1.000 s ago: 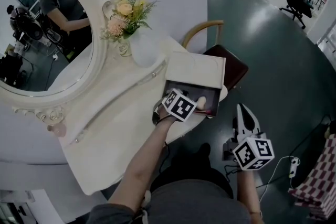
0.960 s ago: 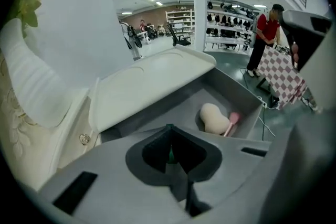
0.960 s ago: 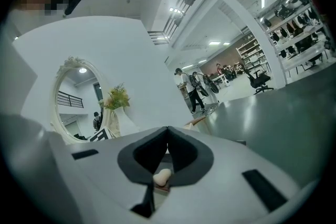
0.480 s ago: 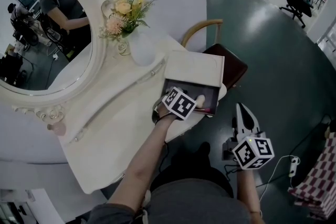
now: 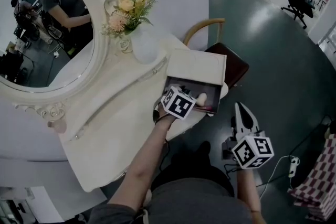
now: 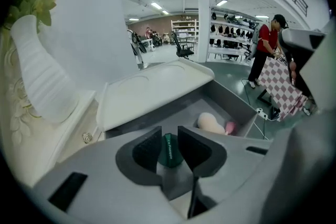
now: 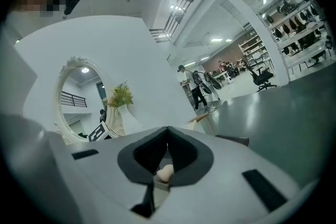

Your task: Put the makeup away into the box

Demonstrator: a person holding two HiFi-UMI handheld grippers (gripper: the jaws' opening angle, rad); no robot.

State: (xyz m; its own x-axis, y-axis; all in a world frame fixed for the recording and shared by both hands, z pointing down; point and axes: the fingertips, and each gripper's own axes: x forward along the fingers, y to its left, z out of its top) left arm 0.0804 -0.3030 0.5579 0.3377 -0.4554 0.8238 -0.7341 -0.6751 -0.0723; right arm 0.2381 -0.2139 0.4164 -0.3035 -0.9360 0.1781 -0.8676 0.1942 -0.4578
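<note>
The makeup box (image 5: pixel 211 93) lies open on the white dressing table (image 5: pixel 113 134), its pale lid (image 5: pixel 197 68) tipped back. Inside it rest a beige sponge (image 5: pixel 201 98) and a pink item (image 5: pixel 212 108). My left gripper (image 5: pixel 181 101) hangs over the box's near side, pointing steeply down. In the left gripper view its jaws (image 6: pixel 169 144) are opening around a dark green tube (image 6: pixel 169 151); a thin gap shows beside the tube. The sponge (image 6: pixel 211 123) lies further in. My right gripper (image 5: pixel 244 117) hovers off the table's right edge, shut and empty (image 7: pixel 168 136).
An oval mirror (image 5: pixel 50 34) and a white vase of flowers (image 5: pixel 137 34) stand at the back of the table. A wooden chair (image 5: pixel 220 52) sits behind the box. A checked cloth (image 5: pixel 320 181) lies on the floor at the right. A person in red (image 6: pixel 265 44) stands far off.
</note>
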